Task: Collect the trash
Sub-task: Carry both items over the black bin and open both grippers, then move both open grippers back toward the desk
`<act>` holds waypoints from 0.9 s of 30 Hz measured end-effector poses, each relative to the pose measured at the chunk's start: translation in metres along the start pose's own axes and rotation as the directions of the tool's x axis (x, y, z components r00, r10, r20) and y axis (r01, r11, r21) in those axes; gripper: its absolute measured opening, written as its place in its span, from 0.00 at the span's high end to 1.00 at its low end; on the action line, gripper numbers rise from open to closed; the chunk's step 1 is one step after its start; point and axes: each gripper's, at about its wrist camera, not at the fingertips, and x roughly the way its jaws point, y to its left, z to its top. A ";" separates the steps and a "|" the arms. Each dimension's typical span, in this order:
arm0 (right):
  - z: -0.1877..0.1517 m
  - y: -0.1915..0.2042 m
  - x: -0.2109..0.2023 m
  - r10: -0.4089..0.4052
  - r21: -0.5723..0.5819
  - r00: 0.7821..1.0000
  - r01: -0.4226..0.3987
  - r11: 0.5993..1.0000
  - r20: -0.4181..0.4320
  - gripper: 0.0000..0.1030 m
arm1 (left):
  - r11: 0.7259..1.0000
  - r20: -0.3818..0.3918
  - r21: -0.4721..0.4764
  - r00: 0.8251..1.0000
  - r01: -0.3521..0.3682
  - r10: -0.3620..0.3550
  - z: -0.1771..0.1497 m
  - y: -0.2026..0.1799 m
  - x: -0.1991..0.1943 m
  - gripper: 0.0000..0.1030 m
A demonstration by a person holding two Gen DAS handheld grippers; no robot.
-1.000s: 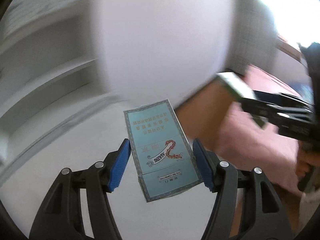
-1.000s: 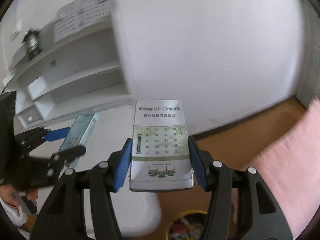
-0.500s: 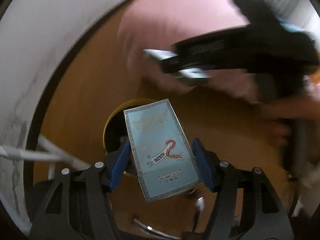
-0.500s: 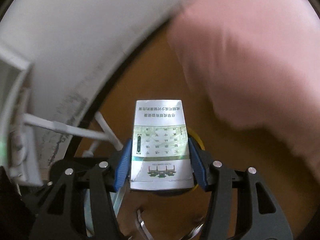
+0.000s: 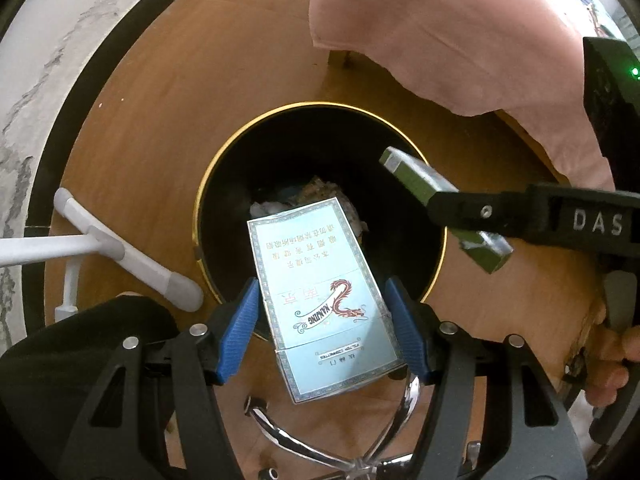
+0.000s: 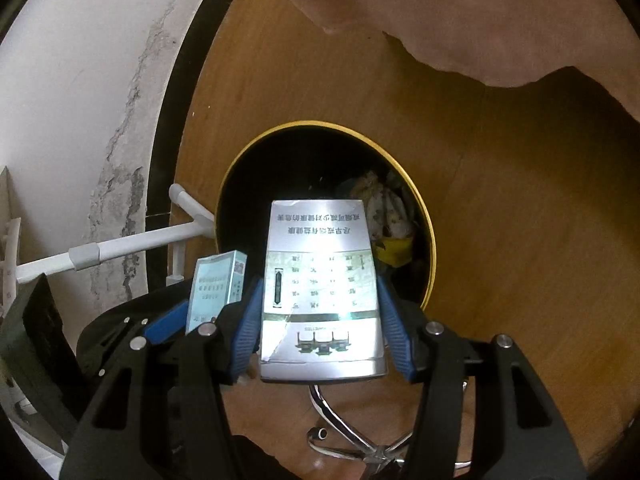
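My left gripper (image 5: pixel 322 328) is shut on a light blue cigarette pack (image 5: pixel 320 296) with a red dragon print, held above the black trash bin with a gold rim (image 5: pixel 208 184). My right gripper (image 6: pixel 318 320) is shut on a silver-green cigarette pack (image 6: pixel 320 280), also above the bin (image 6: pixel 240 168). Crumpled trash (image 6: pixel 384 208) lies inside the bin. In the left wrist view the right gripper (image 5: pixel 560 220) reaches in from the right with its pack (image 5: pixel 416 176) edge-on. In the right wrist view the blue pack (image 6: pixel 216 284) shows at the left.
The bin stands on a wooden floor (image 5: pixel 160 120). A pink cloth (image 5: pixel 460 32) hangs at the upper right. A white rack leg (image 5: pixel 120 248) lies left of the bin by the white wall (image 6: pixel 80 80). A chrome chair base (image 6: pixel 360 440) is below.
Both grippers swung down from facing the wall and shelves to pointing over the trash bin. Each still holds its pack.
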 end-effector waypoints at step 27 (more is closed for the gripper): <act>-0.024 0.088 -0.257 -0.418 0.145 0.574 0.460 0.876 0.704 0.07 | 0.997 0.496 0.081 0.867 0.009 -0.048 -0.034 -0.050 -0.229 0.06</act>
